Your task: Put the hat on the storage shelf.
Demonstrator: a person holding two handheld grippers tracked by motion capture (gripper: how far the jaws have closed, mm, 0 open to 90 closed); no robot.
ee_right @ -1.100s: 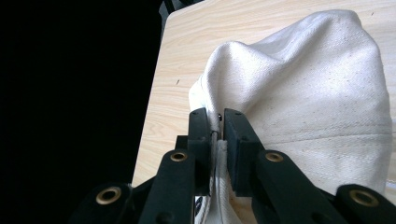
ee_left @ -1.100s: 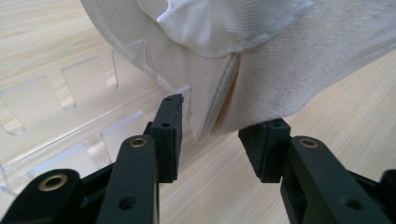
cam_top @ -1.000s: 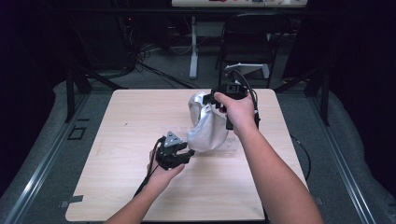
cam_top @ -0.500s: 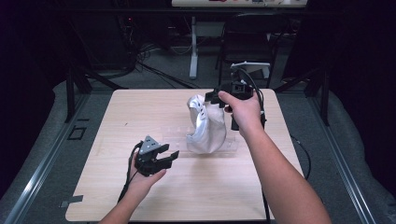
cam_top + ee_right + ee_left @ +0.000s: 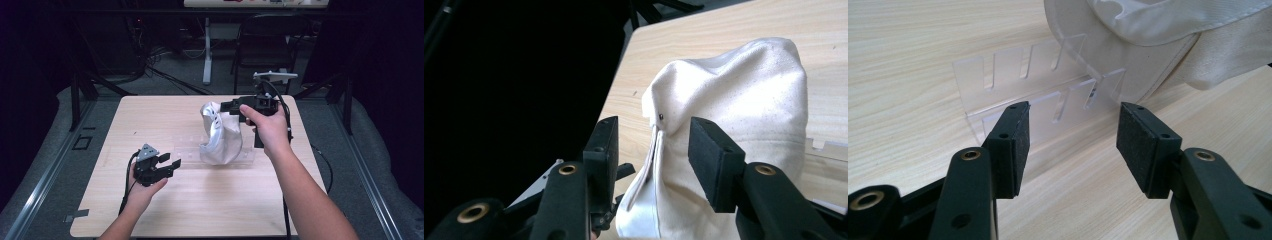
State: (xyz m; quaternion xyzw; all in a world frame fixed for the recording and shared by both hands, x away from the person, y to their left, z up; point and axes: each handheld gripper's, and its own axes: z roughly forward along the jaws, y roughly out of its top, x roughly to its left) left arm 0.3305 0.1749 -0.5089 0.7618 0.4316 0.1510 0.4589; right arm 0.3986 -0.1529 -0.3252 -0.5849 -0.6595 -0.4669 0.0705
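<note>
1. High view: a light wooden table (image 5: 210,200) occupies the middle of the frame. A white cloth cap (image 5: 220,135) stands near the centre, slightly right, propped on a clear slotted acrylic rack (image 5: 187,150) that lies flat-based on the tabletop.

2. Left gripper (image 5: 167,166): held in the person's left hand (image 5: 142,187) at lower left of centre in the high view, over the table. Its jaws point right, toward the rack's left end. The jaws stand apart with nothing between them.

3. Left gripper view: the spread jaw pads frame the near end of the rack (image 5: 1033,95). The cap (image 5: 1158,45) sits at the upper right of the frame, resting over the far slots. The gripper (image 5: 1073,145) is apart from both rack and cap.

4. Right gripper (image 5: 231,107): held in the person's right hand (image 5: 267,130) at centre right in the high view, at the cap's upper right edge, jaws pointing left.

5. Right gripper view: the jaws stand apart, one on each side of a raised fold at the cap (image 5: 734,110) edge. The gripper (image 5: 654,150) straddles the fold; whether either pad touches the cloth cannot be determined, since the gap appears wider than the fold.

6. Dark floor, cables and a chair frame (image 5: 265,40) lie beyond the table at the top of the high view.
</note>
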